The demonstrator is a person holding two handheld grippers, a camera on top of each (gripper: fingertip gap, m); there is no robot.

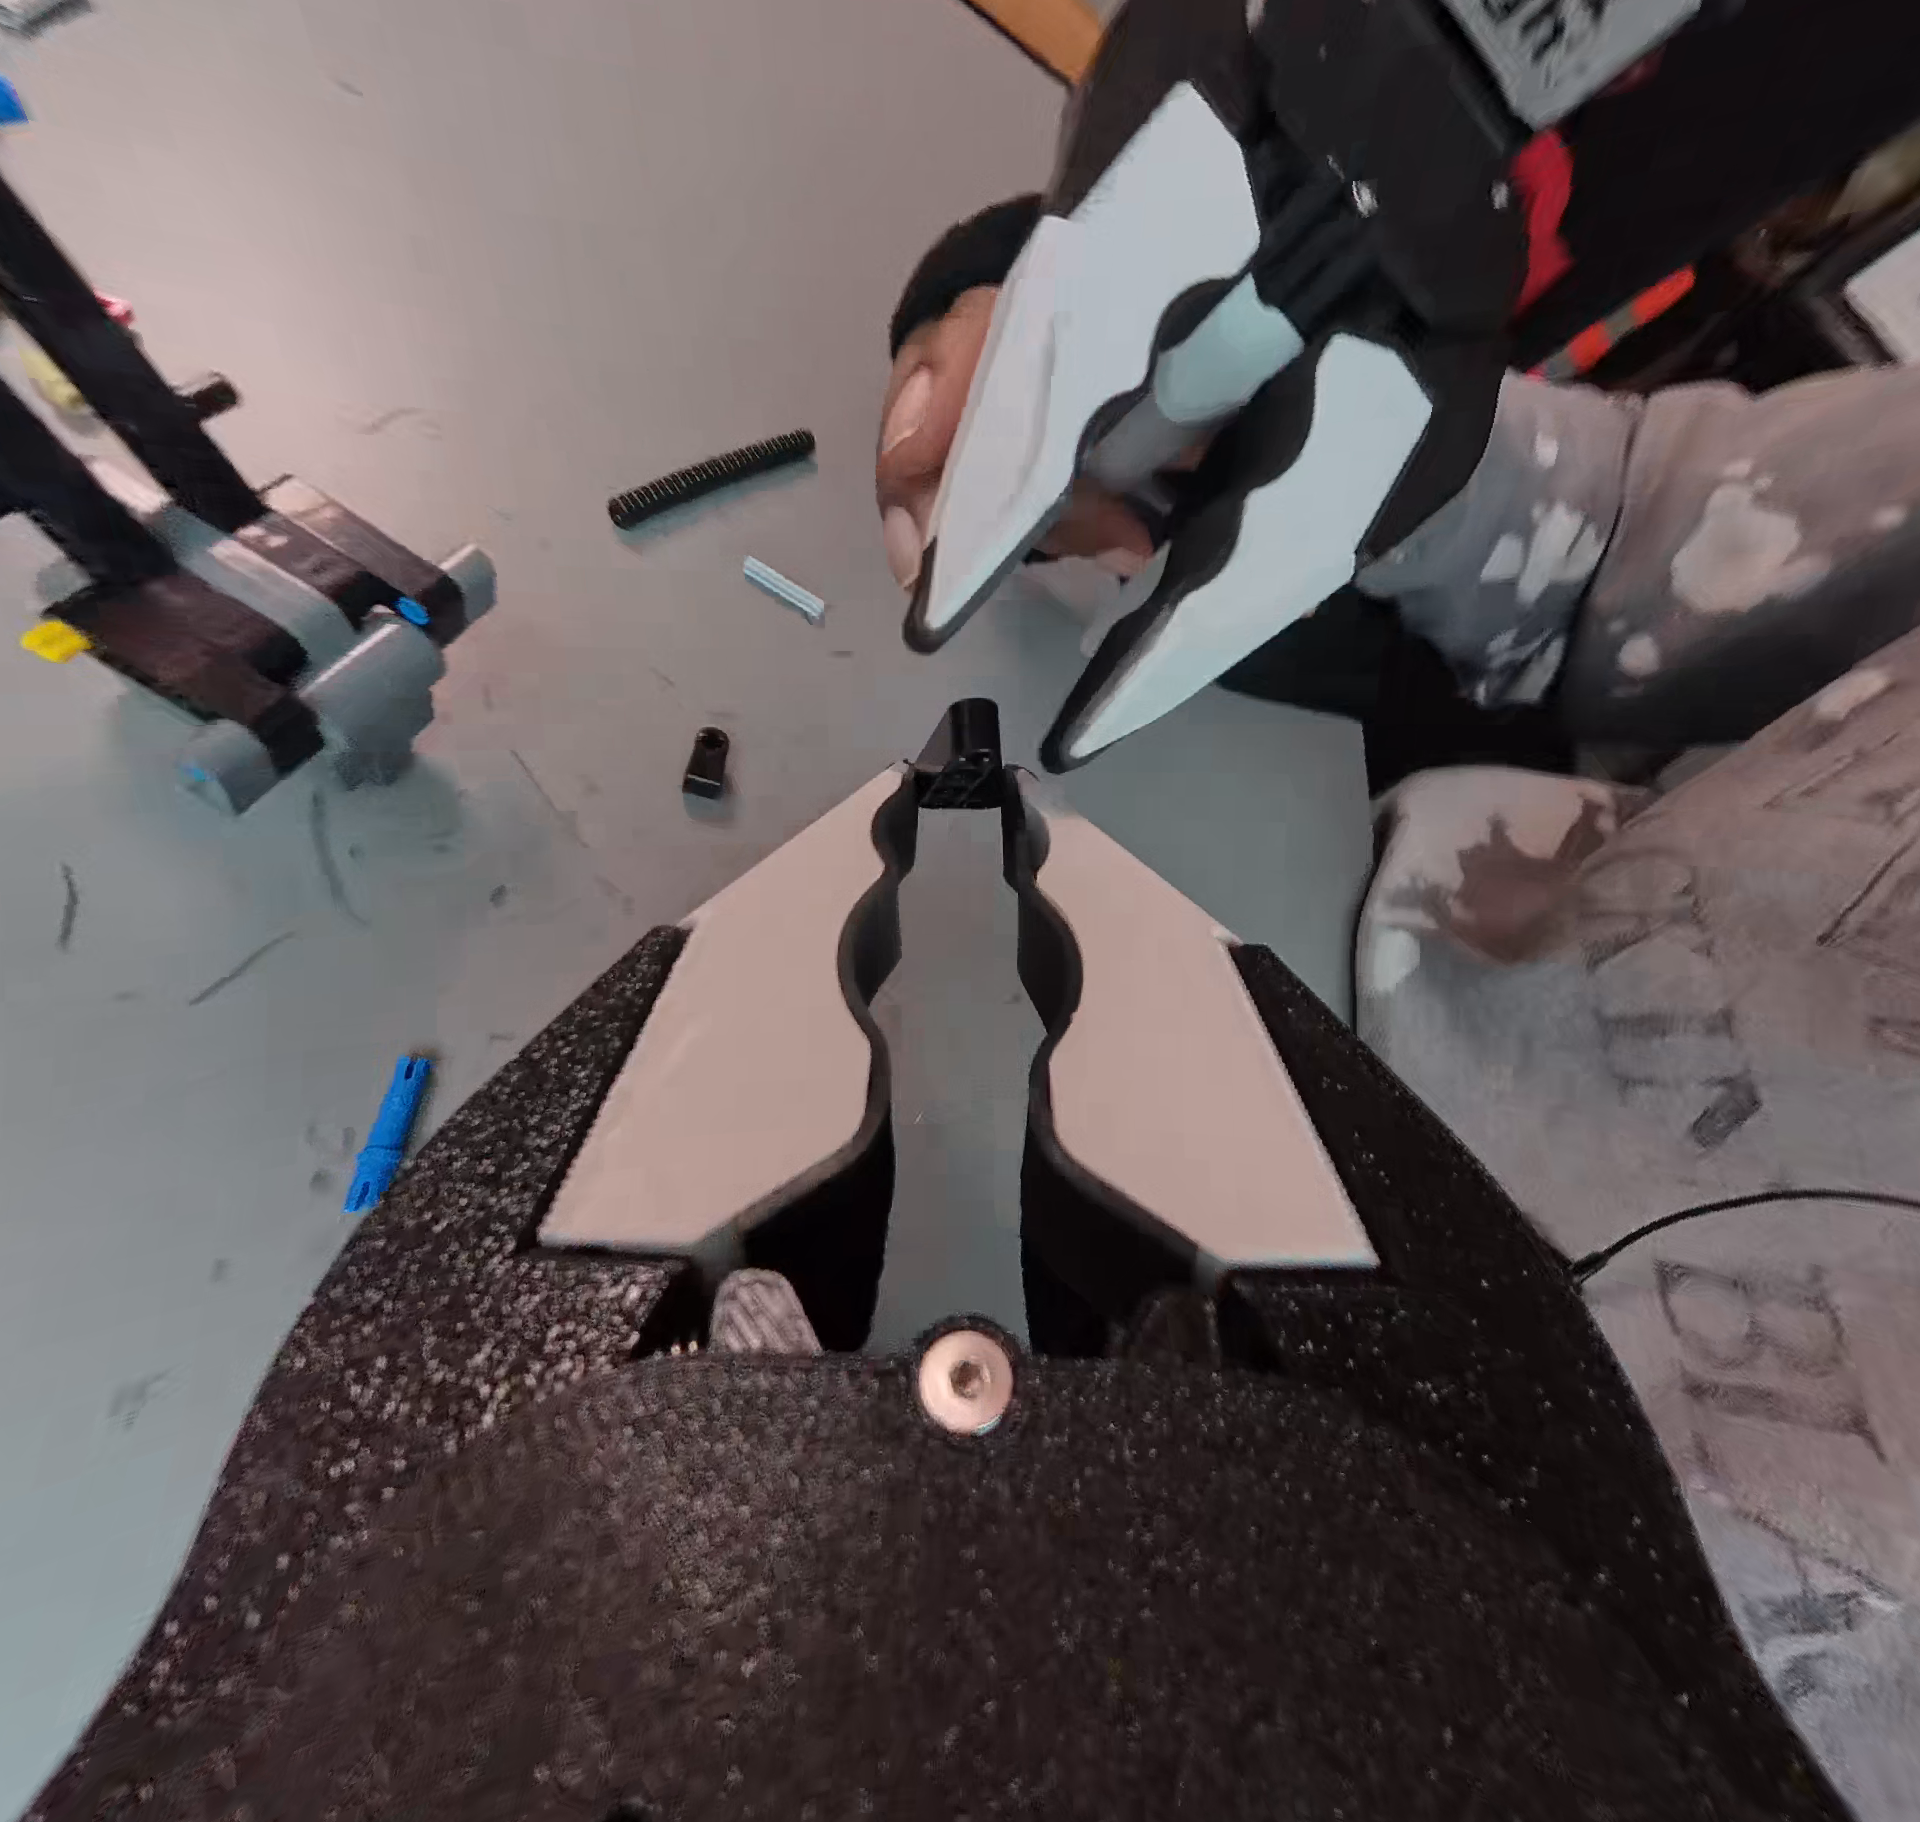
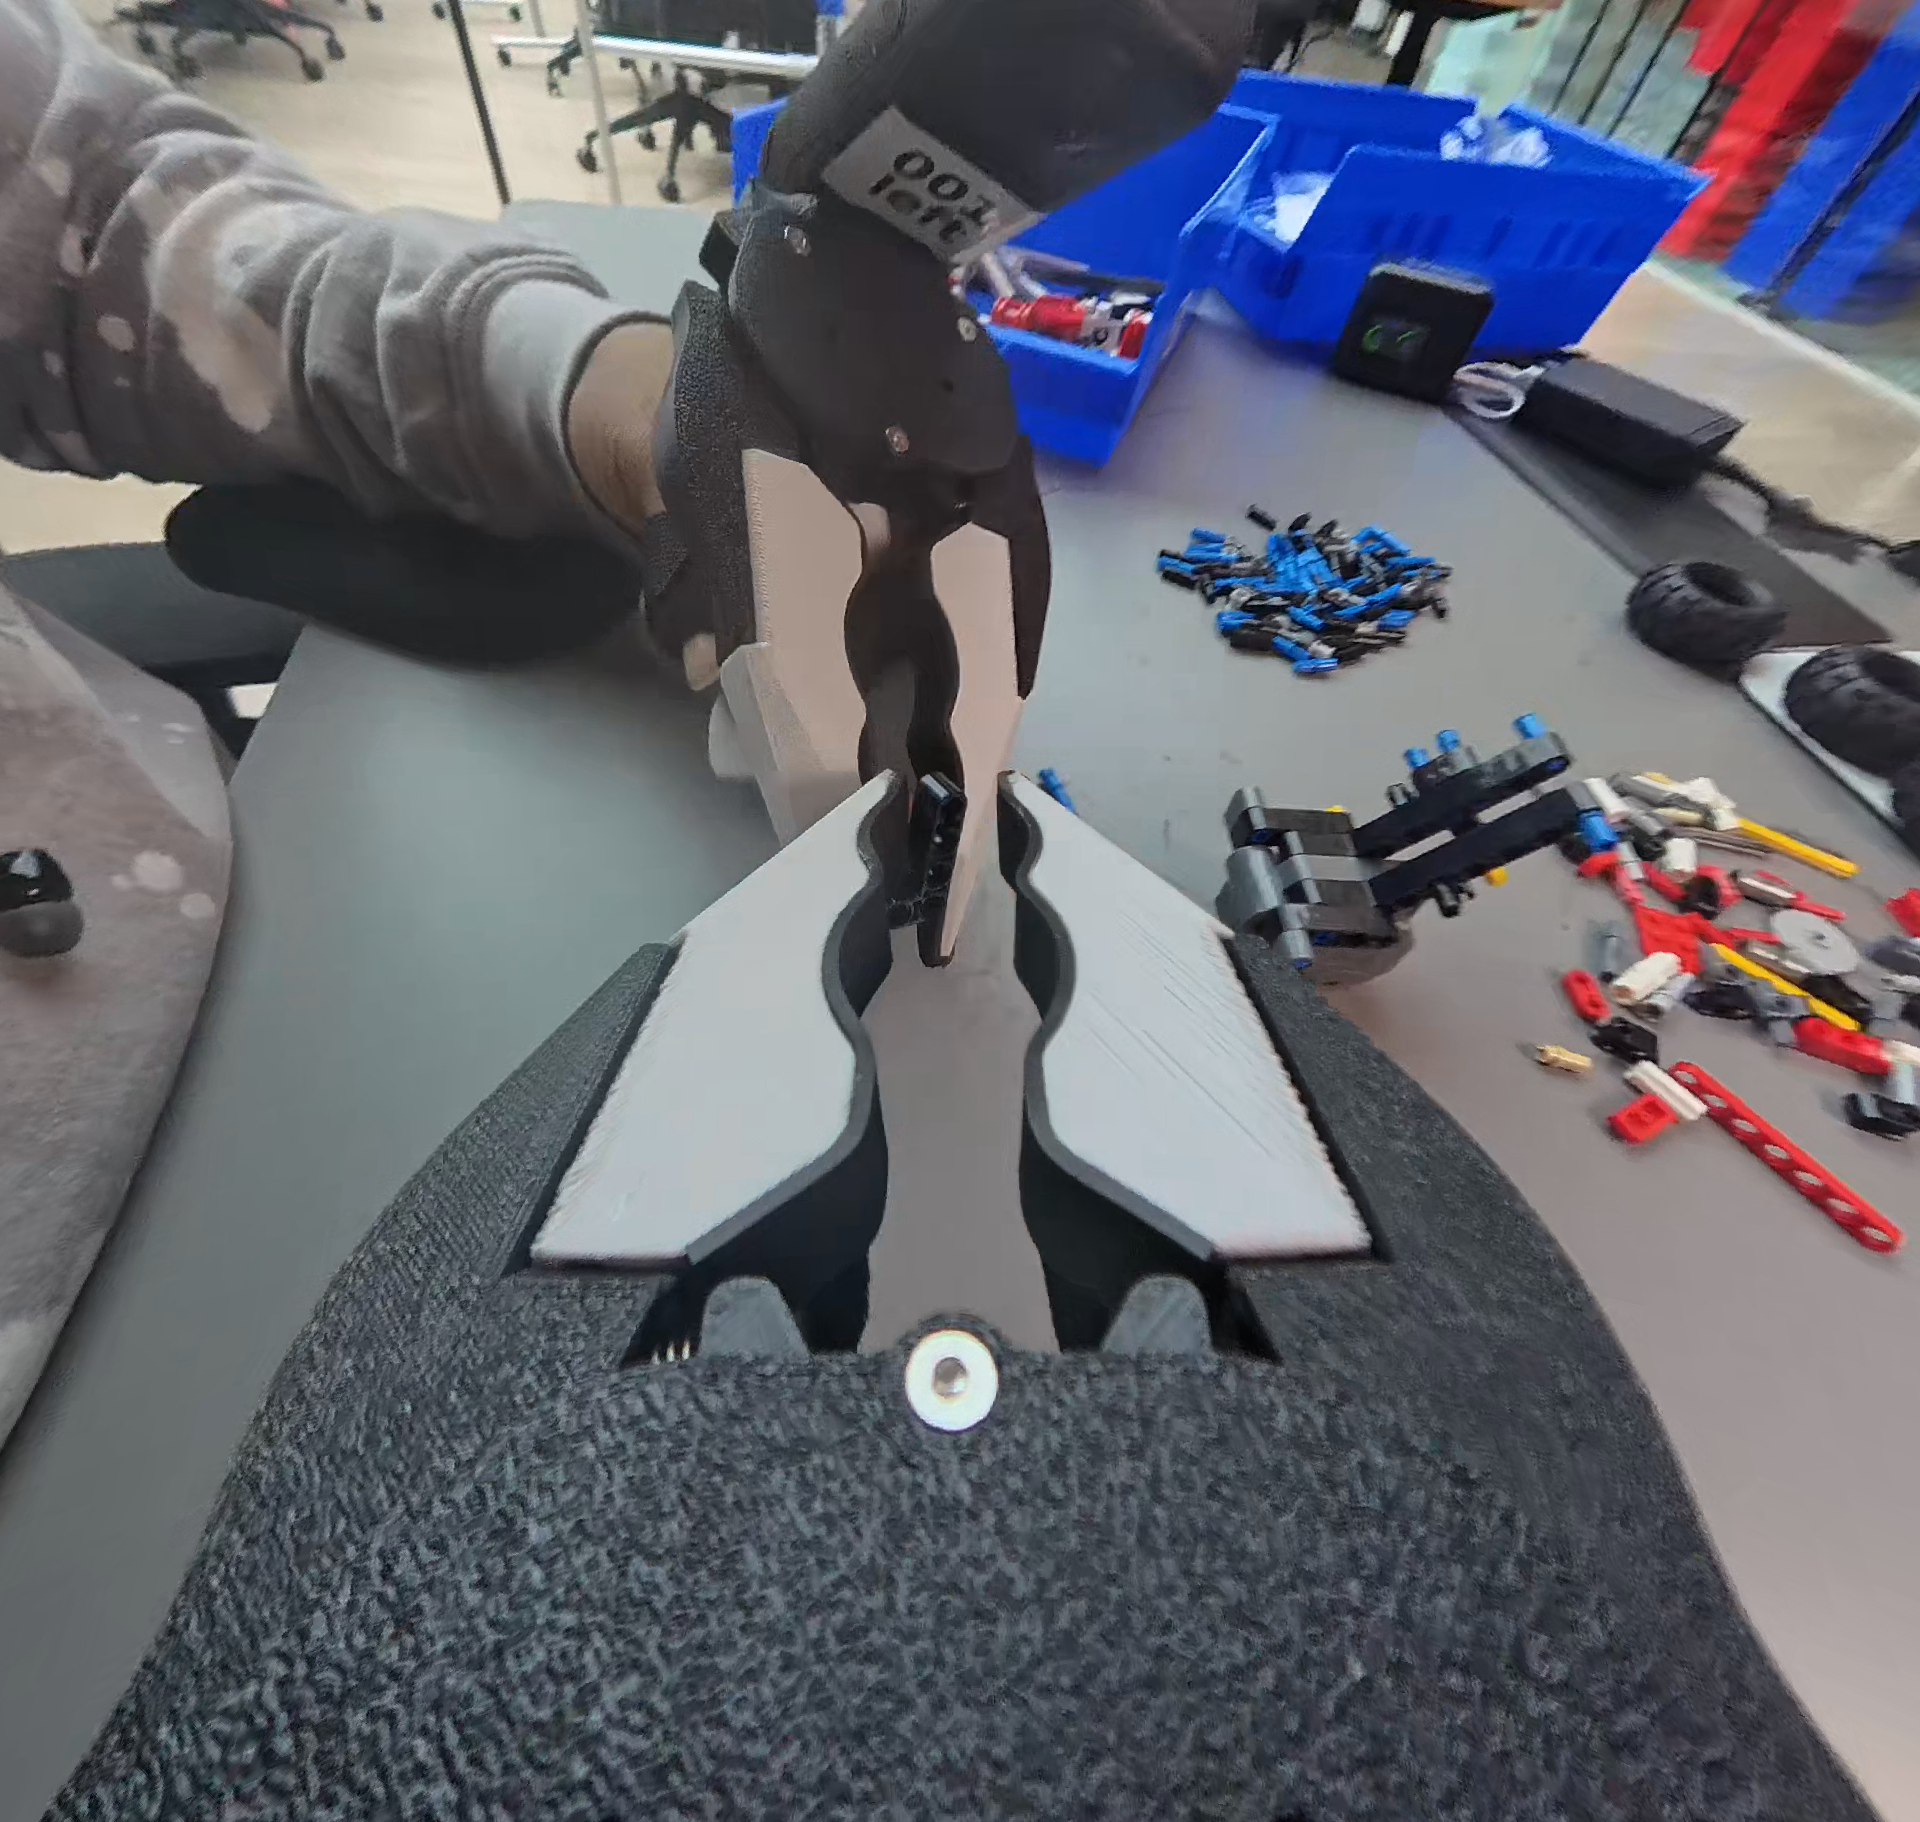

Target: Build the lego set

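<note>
My left gripper [image 1: 961,780] is shut on a small black lego piece [image 1: 964,746] and holds it above the grey table [image 1: 623,214]. My right gripper [image 1: 992,692] is open, with its tips just beyond and to either side of that piece. In the right wrist view the open right gripper [image 2: 948,785] frames the black piece [image 2: 930,853], which the left gripper [image 2: 920,925] holds from above. The partly built black and grey assembly [image 1: 260,609] lies on the table to the left, and it also shows in the right wrist view [image 2: 1382,858].
A black connector [image 1: 707,759], a blue pin [image 1: 387,1133], a black spring-like rod [image 1: 712,477] and a light grey axle [image 1: 784,588] lie nearby. A heap of blue and black pins [image 2: 1304,593], loose parts [image 2: 1745,951], tyres [image 2: 1704,614] and blue bins [image 2: 1351,214] are on the right. The tips of both grippers are at nearly the same place. Between my left fingertips and the black connector [image 1: 707,759] there is roughly 5 cm.
</note>
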